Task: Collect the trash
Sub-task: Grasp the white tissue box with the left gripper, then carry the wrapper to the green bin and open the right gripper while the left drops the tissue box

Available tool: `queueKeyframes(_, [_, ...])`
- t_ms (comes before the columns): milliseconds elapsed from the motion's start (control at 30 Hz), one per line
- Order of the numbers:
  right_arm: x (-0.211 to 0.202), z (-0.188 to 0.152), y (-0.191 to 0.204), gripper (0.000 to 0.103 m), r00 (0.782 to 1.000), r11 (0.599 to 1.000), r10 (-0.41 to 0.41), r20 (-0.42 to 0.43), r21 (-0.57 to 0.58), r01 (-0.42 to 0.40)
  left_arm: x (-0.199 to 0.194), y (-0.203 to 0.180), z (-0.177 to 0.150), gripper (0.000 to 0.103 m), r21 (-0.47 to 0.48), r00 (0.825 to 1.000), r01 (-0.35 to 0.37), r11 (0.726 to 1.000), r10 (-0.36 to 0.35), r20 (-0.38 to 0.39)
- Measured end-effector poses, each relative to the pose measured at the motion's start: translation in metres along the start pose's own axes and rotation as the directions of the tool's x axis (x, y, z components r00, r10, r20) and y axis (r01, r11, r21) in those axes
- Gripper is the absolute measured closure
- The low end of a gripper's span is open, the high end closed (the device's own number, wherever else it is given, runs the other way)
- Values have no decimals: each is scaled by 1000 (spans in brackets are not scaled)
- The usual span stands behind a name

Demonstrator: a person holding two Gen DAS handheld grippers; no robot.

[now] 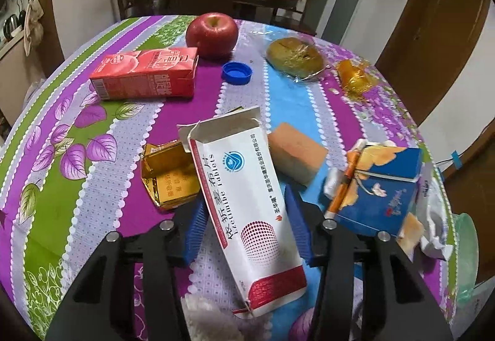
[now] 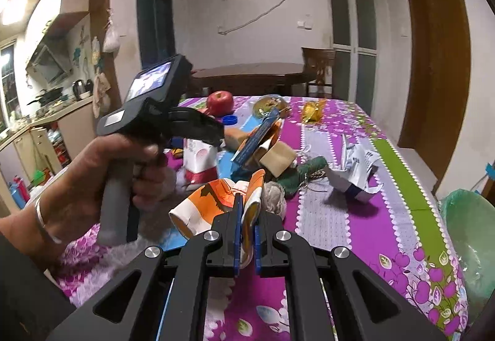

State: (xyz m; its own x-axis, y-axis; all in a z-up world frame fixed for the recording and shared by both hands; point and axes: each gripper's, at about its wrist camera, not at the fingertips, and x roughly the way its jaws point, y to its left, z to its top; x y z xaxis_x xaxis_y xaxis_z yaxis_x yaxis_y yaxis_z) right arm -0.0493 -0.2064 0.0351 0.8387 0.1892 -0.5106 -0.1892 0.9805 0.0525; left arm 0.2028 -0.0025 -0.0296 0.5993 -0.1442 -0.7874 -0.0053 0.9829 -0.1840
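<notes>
Left gripper (image 1: 247,235) pinches an empty white tablet carton (image 1: 244,211) across its narrow sides, tilted above the tablecloth (image 1: 92,112). It looks light, thin and crushable, so mid-body is the best hold. Right gripper (image 2: 246,235), pressed together, pinches a crumpled orange-and-white wrapper (image 2: 216,201), limp and light. Clutter is close; the green-lined bin (image 2: 470,235) stands past the table's right edge.

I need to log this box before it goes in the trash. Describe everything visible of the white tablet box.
The white tablet box is a long, flat cardboard carton with a red band at its near end, a red dotted circle, a blue round logo and printed text. Its far end flap is torn open. It stands tilted above the tablecloth, between the blue pads of the left tool, which press its sides.
</notes>
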Motion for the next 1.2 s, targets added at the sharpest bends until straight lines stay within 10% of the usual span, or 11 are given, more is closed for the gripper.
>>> queueKeyframes(633, [-21,29,4,96,971,972,-234,41,6,234,-60,-26,-9,58,121,972,-5,993,-23,234])
queueKeyframes(1200, [-86,36,-129,96,909,899,-416,13,155,409,-104,-139,-31,58,325,952,0,946,-100,290])
